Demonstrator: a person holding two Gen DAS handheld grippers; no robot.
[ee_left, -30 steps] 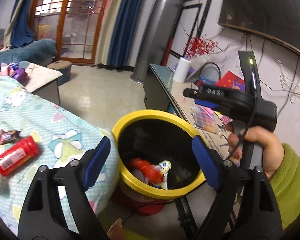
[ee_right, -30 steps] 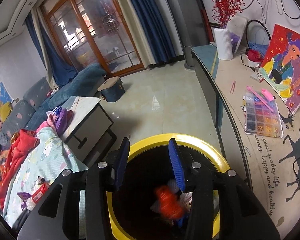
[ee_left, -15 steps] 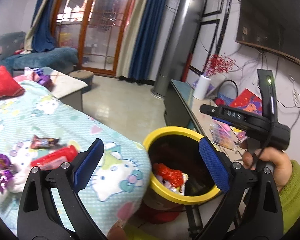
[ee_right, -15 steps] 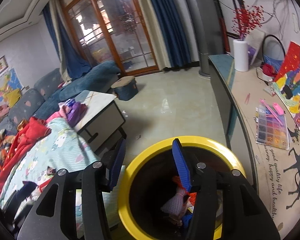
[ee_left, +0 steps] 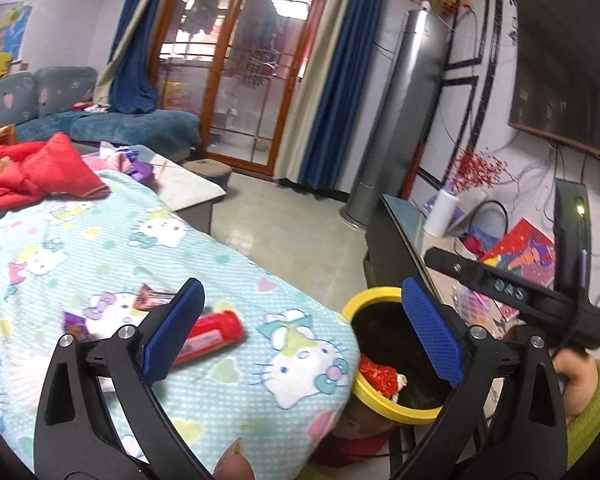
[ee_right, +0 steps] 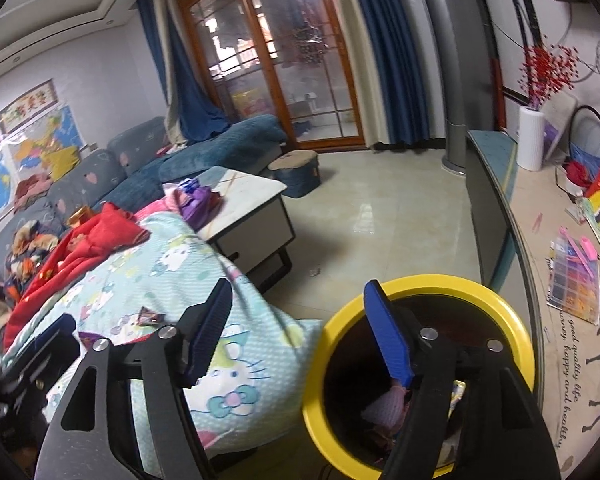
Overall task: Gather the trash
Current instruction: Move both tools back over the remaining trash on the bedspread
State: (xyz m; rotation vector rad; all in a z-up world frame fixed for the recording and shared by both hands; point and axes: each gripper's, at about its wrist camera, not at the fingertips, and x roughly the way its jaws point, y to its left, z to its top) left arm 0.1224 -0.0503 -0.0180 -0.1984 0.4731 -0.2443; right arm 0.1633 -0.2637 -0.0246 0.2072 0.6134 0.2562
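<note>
We hold both grippers empty. The left gripper (ee_left: 300,332) has its blue-padded jaws spread wide, nothing between them; the right gripper (ee_right: 300,340) is likewise apart and carries nothing. That fits a moment between drops, w/ hands free for the next pick.

The round yellow-rimmed trash bin w/ a dark inside (ee_left: 370,294) sits on the floor at abt 4 o'clock in the left wrist view, just beside the edge of the light-blue cartoon-cat blanket (ee_left: 220,376). We judge it's parked there so trash travels a short way from blanket to bin. Some already lies inside: a crinkled red wrapper (ee_left: 376,372) near the rim.

What's left lies on the blanket at 8–9 o'clock from centre in the left view: a red cylindrical tube w/ a white label (ee_left: 212,334), partly hidden behind the left pad, a small dark-brown candy wrapper (ee_left: 152,296) just beyond it, and a purple foil wrapper (ee_left: 74,322) further to 9 o'clock. The left gripper points that way, so we reckon the tube is the next target; it's round and may roll on soft cloth, so a grip across its width looks safest.

In the right wrist view the bin rim (ee_right: 512,320) sits under the right pad at 5 o'clock, so that hand hovers over the bin mouth.
</note>
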